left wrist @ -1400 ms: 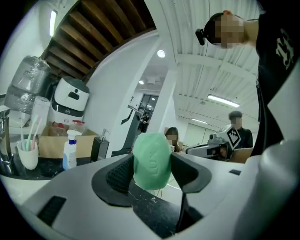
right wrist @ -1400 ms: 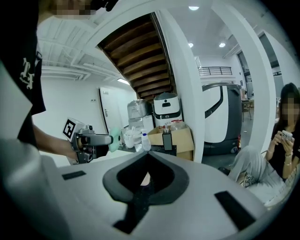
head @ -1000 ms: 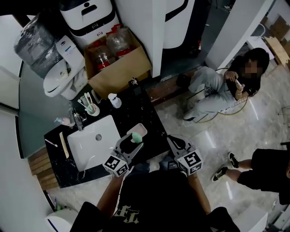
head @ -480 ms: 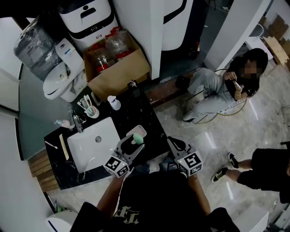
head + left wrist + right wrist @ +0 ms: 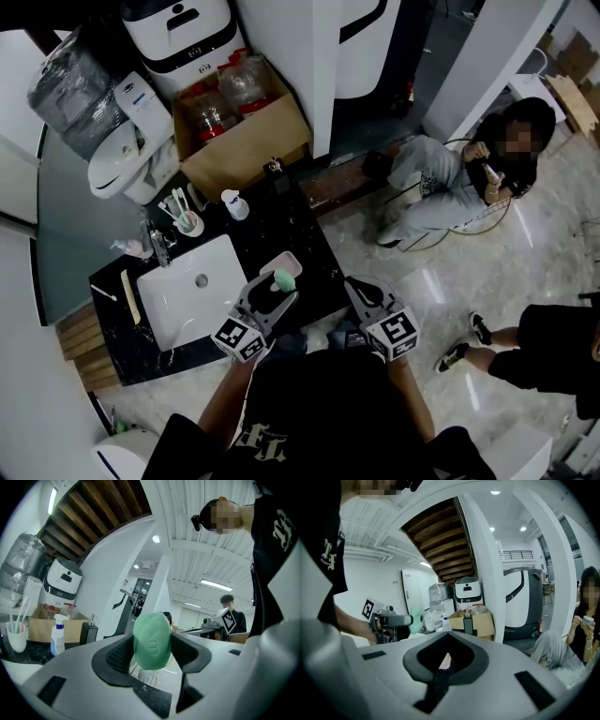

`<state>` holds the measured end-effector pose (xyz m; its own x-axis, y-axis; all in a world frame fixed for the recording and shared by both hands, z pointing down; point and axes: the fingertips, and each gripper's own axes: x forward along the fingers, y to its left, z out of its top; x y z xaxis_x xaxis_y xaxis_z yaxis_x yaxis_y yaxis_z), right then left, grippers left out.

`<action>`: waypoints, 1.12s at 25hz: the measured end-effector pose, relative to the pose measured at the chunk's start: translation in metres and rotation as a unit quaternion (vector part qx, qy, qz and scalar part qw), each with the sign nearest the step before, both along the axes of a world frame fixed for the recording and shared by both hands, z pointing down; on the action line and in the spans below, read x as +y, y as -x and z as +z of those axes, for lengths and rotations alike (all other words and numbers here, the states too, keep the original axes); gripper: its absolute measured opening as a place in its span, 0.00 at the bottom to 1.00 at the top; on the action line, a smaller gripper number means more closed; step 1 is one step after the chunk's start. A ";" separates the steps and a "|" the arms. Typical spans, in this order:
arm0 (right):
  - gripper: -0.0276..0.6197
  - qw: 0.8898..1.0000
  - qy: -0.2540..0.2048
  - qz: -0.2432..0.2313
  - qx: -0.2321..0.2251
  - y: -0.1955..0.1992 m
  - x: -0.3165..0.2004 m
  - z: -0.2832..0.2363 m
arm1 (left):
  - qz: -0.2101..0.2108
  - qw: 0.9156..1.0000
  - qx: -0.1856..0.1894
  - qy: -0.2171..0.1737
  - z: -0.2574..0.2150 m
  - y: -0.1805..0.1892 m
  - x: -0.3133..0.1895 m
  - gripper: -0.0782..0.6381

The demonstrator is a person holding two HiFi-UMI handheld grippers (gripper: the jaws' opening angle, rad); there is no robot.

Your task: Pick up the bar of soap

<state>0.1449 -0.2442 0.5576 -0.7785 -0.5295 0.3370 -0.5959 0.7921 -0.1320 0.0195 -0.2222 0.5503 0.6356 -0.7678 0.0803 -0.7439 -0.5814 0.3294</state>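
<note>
A green oval bar of soap (image 5: 151, 640) stands upright between the two black pads of my left gripper (image 5: 151, 654), which is shut on it. In the head view the soap (image 5: 282, 279) hangs just above a small pale soap dish (image 5: 284, 263) on the black counter (image 5: 305, 239), with the left gripper (image 5: 278, 287) behind it. My right gripper (image 5: 355, 290) hovers past the counter's right edge, apart from the soap. Its jaws (image 5: 446, 660) are shut with nothing in them. From the right gripper view, the soap (image 5: 415, 619) shows at the left.
A white sink (image 5: 187, 292) lies left of the dish. A spray bottle (image 5: 233, 204) and a cup of toothbrushes (image 5: 187, 221) stand at the counter's back. A cardboard box (image 5: 248, 141) and a toilet (image 5: 127, 164) are behind. A person (image 5: 450, 187) sits on the floor at right.
The left gripper has kept the soap in its jaws over the dish, with only a slight shift of the view. The right gripper has stayed in place.
</note>
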 end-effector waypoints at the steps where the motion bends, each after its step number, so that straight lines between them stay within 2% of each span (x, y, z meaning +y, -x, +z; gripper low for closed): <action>1: 0.05 1.000 0.000 -0.001 0.000 0.000 0.001 0.000 | 0.000 1.000 0.000 -0.001 0.000 0.000 0.000 0.48; 28: 0.05 1.000 -0.011 0.006 -0.001 -0.017 0.004 -0.006 | 0.012 1.000 0.003 -0.010 -0.007 -0.014 0.001 0.48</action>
<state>0.1622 -0.2405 0.5515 -0.7725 -0.5466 0.3232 -0.6053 0.7876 -0.1150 0.0340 -0.2215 0.5430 0.6548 -0.7533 0.0616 -0.7274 -0.6059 0.3221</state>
